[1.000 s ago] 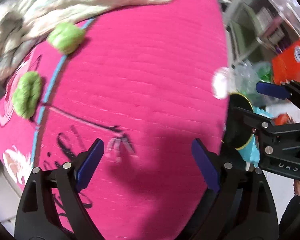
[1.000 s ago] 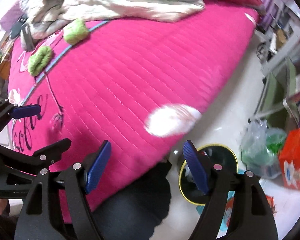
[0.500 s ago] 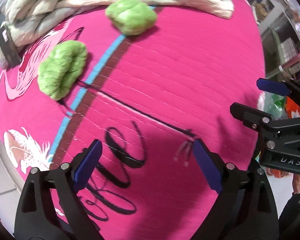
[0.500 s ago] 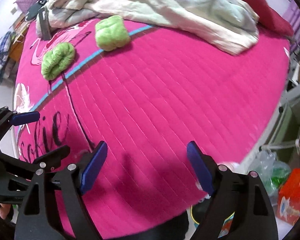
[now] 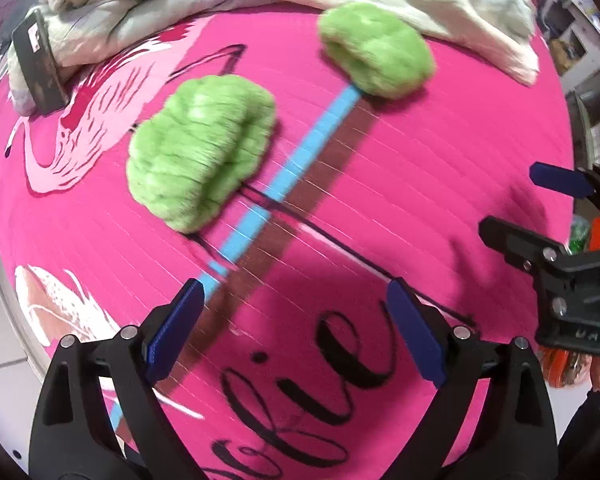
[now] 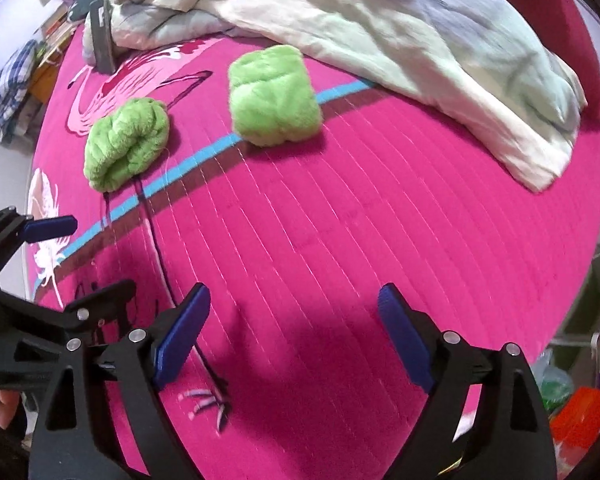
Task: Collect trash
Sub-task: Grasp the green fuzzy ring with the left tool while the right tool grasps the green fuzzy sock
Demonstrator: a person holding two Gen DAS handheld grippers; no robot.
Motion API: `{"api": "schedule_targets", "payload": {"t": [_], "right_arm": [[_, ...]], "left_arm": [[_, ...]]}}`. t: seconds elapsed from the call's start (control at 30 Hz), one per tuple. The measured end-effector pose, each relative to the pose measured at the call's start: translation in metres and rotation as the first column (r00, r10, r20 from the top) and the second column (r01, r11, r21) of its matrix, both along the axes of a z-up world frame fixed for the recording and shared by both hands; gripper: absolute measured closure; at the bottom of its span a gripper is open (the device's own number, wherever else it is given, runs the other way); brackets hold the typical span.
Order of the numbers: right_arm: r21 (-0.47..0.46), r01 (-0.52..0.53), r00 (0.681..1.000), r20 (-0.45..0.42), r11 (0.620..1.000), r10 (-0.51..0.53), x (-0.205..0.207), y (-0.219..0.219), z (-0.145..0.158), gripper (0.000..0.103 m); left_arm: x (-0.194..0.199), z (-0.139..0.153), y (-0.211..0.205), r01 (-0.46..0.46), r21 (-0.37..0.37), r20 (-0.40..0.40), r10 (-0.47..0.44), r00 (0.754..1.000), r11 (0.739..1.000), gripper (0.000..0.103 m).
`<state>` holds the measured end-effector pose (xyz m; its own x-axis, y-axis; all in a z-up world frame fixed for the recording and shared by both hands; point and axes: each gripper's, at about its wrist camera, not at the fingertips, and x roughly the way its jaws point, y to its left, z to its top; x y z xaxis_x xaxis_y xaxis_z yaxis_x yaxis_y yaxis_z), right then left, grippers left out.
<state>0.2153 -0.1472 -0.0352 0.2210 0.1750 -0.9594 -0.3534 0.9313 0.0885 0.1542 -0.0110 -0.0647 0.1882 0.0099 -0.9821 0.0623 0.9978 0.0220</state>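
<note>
Green bundles [image 6: 127, 143] [image 6: 275, 95] lie apart on pink bedspread [image 6: 360, 220], left gripper [image 5: 296, 328] spread and empty, right gripper [image 6: 292, 334] jaws opening, nothing between, crumpled sheet [image 6: 400, 28] behind.

Room light bright and even, colours saturated. Soft dark shadows fall on the pink bedspread [image 6: 340, 220] near both grippers. Fisheye bends everything toward dark rounded corners; slight motion blur smears the green plush pieces [image 5: 200, 152] and far bedding [image 6: 420, 40].
</note>
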Motion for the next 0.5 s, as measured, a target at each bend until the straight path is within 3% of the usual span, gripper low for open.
{"api": "schedule_targets", "payload": {"t": [0.43,0.5], "right_arm": [[-0.014,-0.049,0.999,-0.018,0.999,0.049,0.047,0.03,-0.016,0.016],[-0.02,-0.053,0.998,-0.019,0.998,0.053,0.053,0.033,-0.018,0.016]], "left_arm": [[0.052,-0.022,0.031,-0.023,0.018,-0.012,0.023,1.0,1.0,0.006],[0.063,-0.028,0.03,-0.019,0.051,-0.016,0.02,1.0,0.999,0.006]]}}
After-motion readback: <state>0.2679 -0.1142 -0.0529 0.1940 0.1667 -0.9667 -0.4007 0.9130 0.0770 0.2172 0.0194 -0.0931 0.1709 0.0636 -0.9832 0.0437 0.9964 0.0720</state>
